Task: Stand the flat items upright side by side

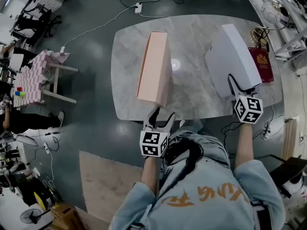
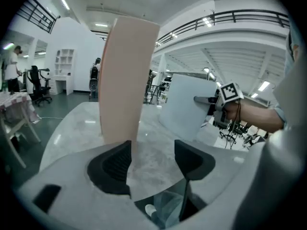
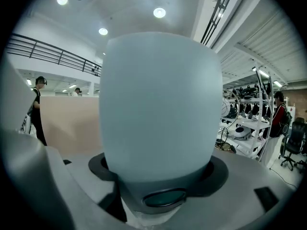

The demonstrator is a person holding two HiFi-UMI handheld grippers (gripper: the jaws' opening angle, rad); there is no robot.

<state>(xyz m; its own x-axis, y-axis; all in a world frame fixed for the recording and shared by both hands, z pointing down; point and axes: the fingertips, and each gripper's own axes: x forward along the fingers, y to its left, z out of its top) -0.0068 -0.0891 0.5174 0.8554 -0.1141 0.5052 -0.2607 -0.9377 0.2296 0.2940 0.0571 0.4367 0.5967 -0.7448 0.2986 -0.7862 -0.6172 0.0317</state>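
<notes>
Your left gripper (image 2: pixel 152 148) gapes empty just short of the matte pink flat box (image 1: pixel 154 68), which stands upright at the marble table (image 1: pixel 192 32)'s front edge. Your right gripper (image 3: pixel 158 171) clamps the smooth white flat box (image 1: pixel 232 56) near the right edge.

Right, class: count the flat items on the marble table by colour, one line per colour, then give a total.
Pink: 1, the pink box
White: 1, the white box
Red: 1, the red booklet
Total: 3
</notes>
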